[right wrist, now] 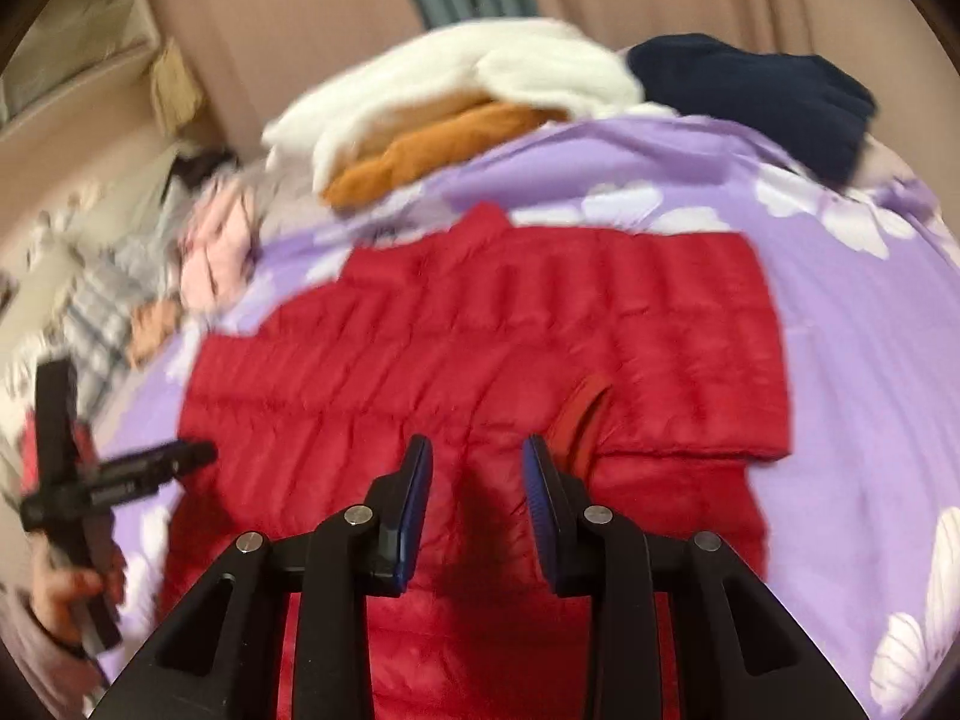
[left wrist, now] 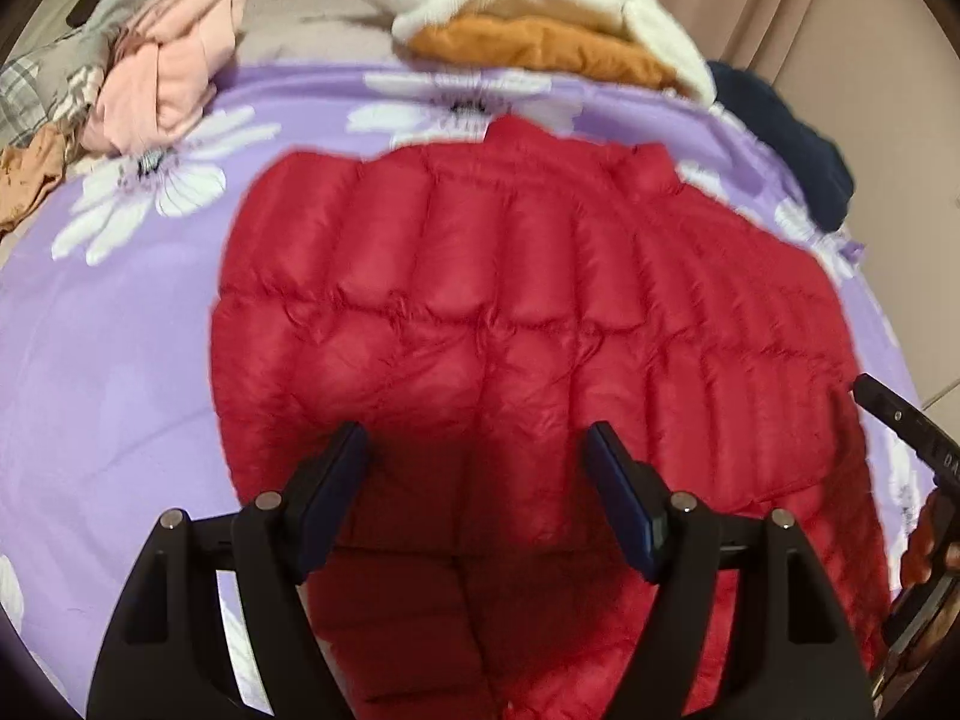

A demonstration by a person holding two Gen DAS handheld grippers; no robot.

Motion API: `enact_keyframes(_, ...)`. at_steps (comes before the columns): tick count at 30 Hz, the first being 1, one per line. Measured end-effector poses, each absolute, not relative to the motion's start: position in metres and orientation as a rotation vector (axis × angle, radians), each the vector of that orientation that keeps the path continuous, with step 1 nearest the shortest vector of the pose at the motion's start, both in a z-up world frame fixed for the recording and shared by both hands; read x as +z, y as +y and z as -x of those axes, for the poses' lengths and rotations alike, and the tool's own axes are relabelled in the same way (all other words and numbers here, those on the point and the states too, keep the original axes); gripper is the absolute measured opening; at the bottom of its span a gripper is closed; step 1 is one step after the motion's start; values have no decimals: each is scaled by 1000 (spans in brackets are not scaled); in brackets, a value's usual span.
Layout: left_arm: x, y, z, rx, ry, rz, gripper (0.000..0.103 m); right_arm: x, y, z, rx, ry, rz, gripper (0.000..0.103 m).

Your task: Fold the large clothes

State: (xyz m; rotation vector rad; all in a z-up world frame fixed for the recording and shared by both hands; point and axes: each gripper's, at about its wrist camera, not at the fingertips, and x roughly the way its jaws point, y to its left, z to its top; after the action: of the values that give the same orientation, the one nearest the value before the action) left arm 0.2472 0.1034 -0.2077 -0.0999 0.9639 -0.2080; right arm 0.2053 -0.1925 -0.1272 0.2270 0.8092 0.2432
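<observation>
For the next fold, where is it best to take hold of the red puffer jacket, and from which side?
Probably the near hem of the red puffer jacket, coming from the near side, below the collar. The jacket lies flat on the purple floral sheet with its sleeve already folded in, so the hem edge is free to pinch.

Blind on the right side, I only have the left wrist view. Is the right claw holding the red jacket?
Observer: No. The right claw is open above the red jacket, with nothing between its pads.
Operator: Where's the cuff? Can't find it here.
Observer: The cuff lies on the jacket's body, just past the claw finger on the picture's right in the right wrist view.
Operator: How does the left claw look from that side?
Observer: The left claw has its tip over the jacket's left edge. I can't tell whether it touches.
</observation>
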Motion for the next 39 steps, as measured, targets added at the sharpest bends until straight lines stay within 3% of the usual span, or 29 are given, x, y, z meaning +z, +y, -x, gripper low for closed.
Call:
enact_keyframes(7,-224,108,-254,-225,996,150,76,-166,-198,-224,244,902,-237,32)
enact_keyframes(12,-205,125,-237,-228,980,280,76,-152,-213,-202,272,886,-311,32)
enact_keyframes(16,-189,133,-196,-210,938,226,76,-130,-235,-164,275,817,-299,32)
enact_keyframes(26,-209,164,-89,-277,1026,462,80,-150,-301,-76,211,872,-461,56)
enact_keyframes(39,-232,150,-59,-364,1037,705,88,-192,-315,-43,286,965,-698,57)
